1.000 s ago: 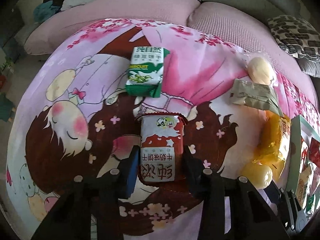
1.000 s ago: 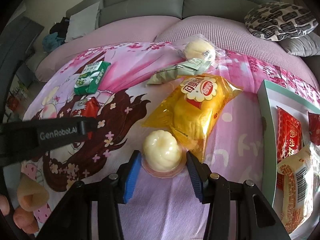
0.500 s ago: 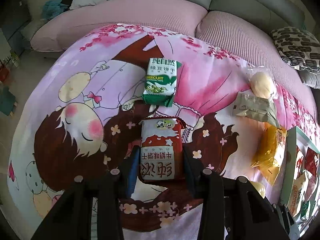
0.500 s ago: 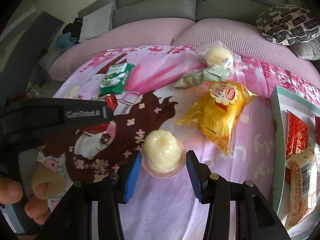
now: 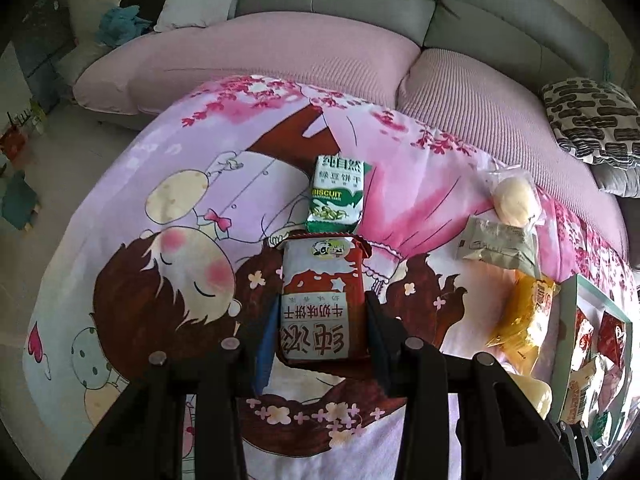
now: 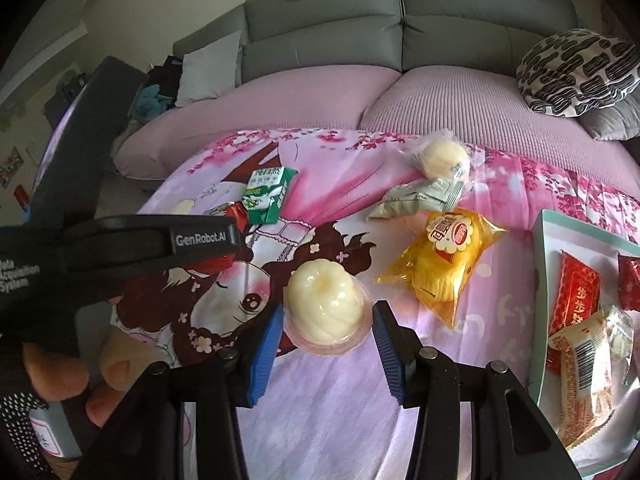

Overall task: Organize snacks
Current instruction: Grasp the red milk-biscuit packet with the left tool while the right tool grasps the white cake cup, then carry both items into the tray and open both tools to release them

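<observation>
Both grippers carry a snack clear of the cartoon cloth (image 5: 120, 208), likely bound for the tray (image 6: 541, 280) (already part filled): the left gripper (image 5: 320, 332) has its jaws clamped on the red biscuit pack (image 5: 322, 300), and the right gripper (image 6: 326, 332) has its jaws closed on the pudding cup (image 6: 324, 304).

Your left wrist camera looks steeply down along its tool (image 5: 322, 320) at the cartoon-print cloth (image 5: 140, 280), with the grey sofa (image 5: 340, 8) beyond. Your right wrist camera tilts less steeply, close over the same cloth. Both share the green biscuit pack (image 5: 338, 196) and the yellow bag (image 6: 444, 256).
</observation>
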